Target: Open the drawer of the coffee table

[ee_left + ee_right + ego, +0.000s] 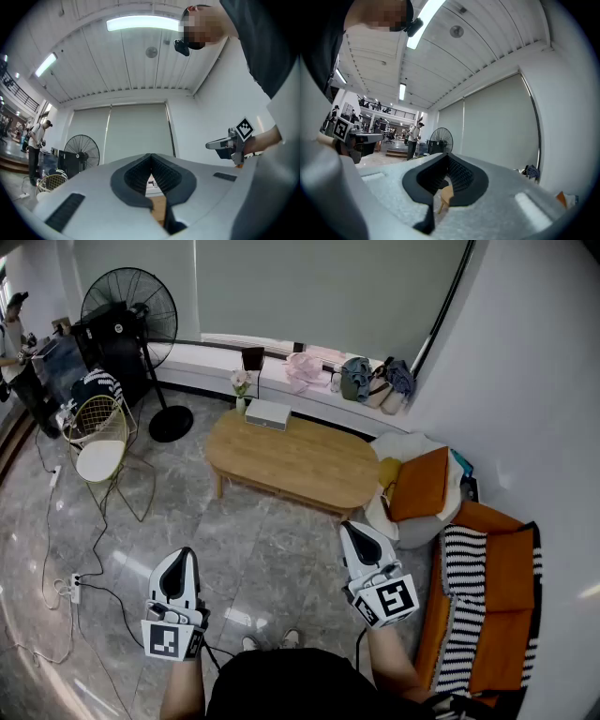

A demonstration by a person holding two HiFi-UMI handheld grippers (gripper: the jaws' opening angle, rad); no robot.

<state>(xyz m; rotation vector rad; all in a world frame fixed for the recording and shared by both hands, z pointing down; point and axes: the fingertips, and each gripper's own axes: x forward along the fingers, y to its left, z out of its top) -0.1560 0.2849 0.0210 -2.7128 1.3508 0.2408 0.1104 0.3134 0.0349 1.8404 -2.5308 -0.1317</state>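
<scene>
Table stood far off, drawer unseen. Left gripper and right gripper, both closed and empty, hung near, well short; likely carried ready for approach.

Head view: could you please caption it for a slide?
Left claw and right claw, both shut, face the wooden coffee table across the floor.

Left tool, right tool, both closed, empty.
</scene>
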